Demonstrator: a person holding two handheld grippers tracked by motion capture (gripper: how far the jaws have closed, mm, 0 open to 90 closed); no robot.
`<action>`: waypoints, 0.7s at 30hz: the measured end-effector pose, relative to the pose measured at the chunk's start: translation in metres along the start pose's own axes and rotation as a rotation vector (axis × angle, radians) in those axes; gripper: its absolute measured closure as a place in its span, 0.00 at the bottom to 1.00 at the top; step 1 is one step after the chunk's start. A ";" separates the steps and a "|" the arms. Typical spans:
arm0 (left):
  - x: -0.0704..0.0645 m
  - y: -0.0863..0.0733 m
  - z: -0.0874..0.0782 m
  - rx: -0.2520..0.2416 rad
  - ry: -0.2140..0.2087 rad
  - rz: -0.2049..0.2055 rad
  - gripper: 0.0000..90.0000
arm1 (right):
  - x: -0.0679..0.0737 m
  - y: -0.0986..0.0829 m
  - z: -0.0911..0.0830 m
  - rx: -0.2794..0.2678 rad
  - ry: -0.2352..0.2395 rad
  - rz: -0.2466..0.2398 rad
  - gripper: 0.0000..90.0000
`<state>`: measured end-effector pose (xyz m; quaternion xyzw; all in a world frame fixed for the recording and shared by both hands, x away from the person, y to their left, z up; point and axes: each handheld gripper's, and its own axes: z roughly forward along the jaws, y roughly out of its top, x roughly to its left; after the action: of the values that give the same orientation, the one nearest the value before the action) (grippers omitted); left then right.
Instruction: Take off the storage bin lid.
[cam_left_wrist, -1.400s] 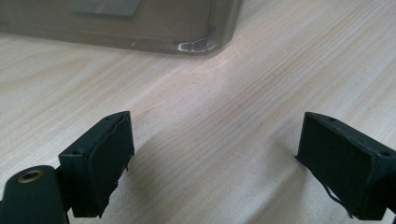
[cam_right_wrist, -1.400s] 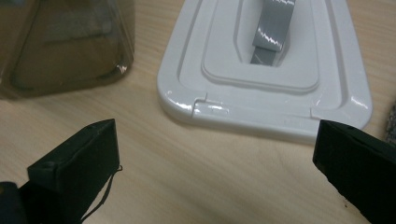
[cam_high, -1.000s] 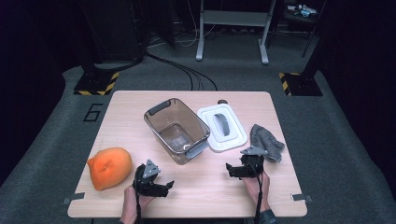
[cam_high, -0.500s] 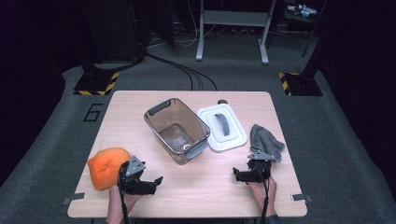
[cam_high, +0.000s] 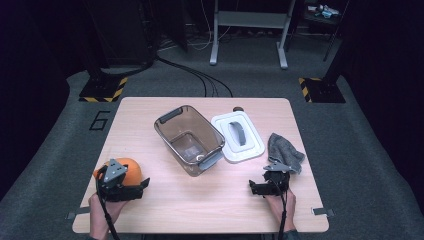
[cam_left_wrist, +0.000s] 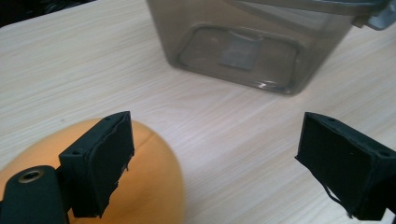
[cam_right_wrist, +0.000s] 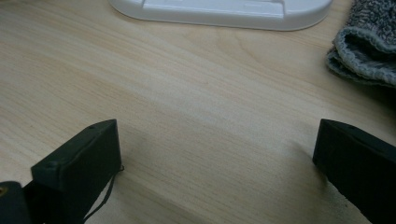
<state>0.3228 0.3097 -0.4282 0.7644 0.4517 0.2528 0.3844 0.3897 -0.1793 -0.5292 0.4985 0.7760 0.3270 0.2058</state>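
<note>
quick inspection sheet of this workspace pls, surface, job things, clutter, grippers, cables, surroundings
surface: light wood table, bare between the items
job's things: orange soft object at the front left corner, beside the left gripper; grey cloth crumpled by the right edge
clutter: clear tinted bin mid-table, open; white lid flat beside it
grippers: left gripper open, one jaw in front of the orange object; right gripper open over bare wood, near the cloth
cables: one trails from each gripper; black cables on the floor behind
surroundings: dark carpet, metal stand legs, hazard-striped bases
</note>
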 end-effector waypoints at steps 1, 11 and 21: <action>0.003 0.000 -0.001 -0.001 0.007 -0.003 0.12 | 0.001 0.000 0.000 0.001 0.000 0.002 0.00; 0.024 -0.011 -0.008 0.008 0.070 -0.058 0.12 | 0.001 0.000 0.000 0.000 -0.004 0.000 0.00; 0.036 -0.012 -0.011 0.026 0.180 -0.064 0.12 | 0.001 -0.001 0.000 0.000 -0.006 0.000 0.00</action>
<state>0.3254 0.3490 -0.4297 0.7286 0.5119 0.3022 0.3402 0.3888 -0.1788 -0.5293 0.4993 0.7755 0.3255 0.2083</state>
